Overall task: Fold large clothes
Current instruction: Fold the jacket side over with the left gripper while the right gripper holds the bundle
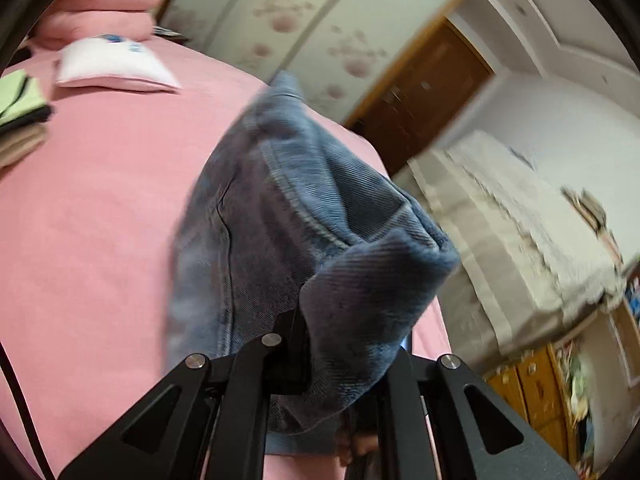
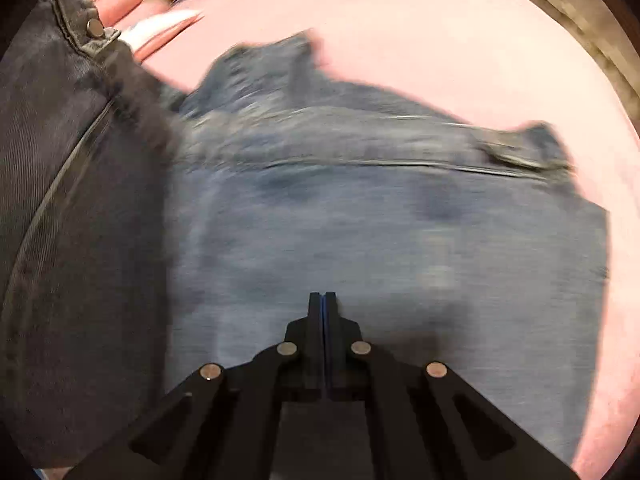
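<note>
Blue denim jeans [image 1: 288, 208] hang over the pink bed [image 1: 100, 220] in the left wrist view. My left gripper [image 1: 340, 344] is shut on a fold of the jeans, which covers the right finger. In the right wrist view the jeans [image 2: 380, 220] lie spread on the pink bed [image 2: 460, 40], blurred by motion. My right gripper [image 2: 323, 300] is shut, its fingertips pressed together just above the denim. Whether cloth is pinched between them does not show. A darker raised part of the jeans with a metal button [image 2: 95, 27] fills the left of that view.
A white pillow [image 1: 112, 64] and a pink folded quilt [image 1: 104, 4] lie at the bed's head. A stack of folded clothes [image 1: 20, 120] sits at the left edge. A covered white cabinet [image 1: 500, 220] and wooden door [image 1: 424, 92] stand beyond the bed.
</note>
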